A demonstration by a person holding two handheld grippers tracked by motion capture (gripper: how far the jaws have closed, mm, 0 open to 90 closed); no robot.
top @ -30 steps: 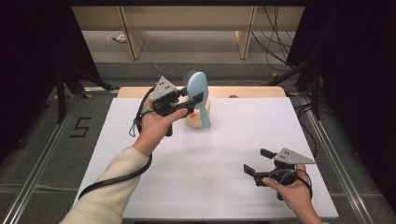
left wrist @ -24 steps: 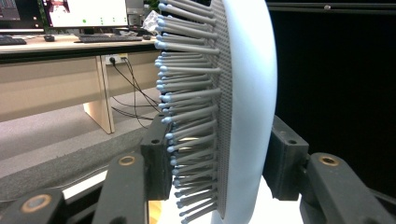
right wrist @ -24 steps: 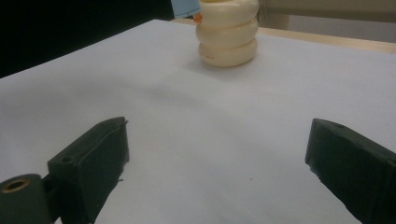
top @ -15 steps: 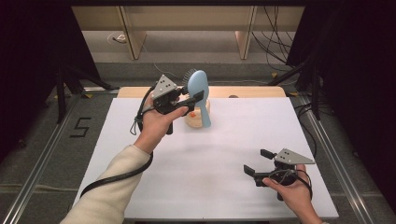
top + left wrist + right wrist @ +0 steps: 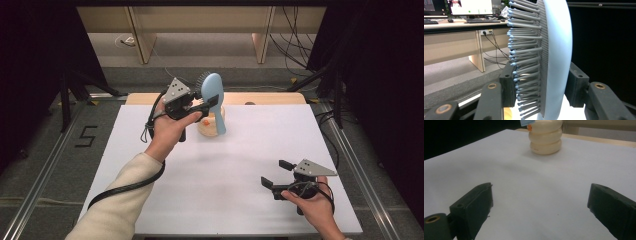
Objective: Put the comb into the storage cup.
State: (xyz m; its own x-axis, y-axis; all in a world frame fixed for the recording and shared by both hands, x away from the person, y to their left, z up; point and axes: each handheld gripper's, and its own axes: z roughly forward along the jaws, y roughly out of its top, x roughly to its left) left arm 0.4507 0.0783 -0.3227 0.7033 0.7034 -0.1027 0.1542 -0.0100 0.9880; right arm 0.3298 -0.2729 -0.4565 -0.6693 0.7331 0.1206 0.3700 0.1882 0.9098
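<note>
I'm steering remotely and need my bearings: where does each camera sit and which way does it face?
High view: above the near side, facing forward and down on the white table; forearms, left gripper, right gripper.
Left gripper view: on the left gripper, along fingers clamping the blue hairbrush, toward desks.
Right gripper view: low over the table, between open fingers, toward the cream ringed holder.
Shared: brush and holder.

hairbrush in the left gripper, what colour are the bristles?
Grey bristles with pale blue tips, on a light blue hairbrush. Left gripper view shows them best.
</note>
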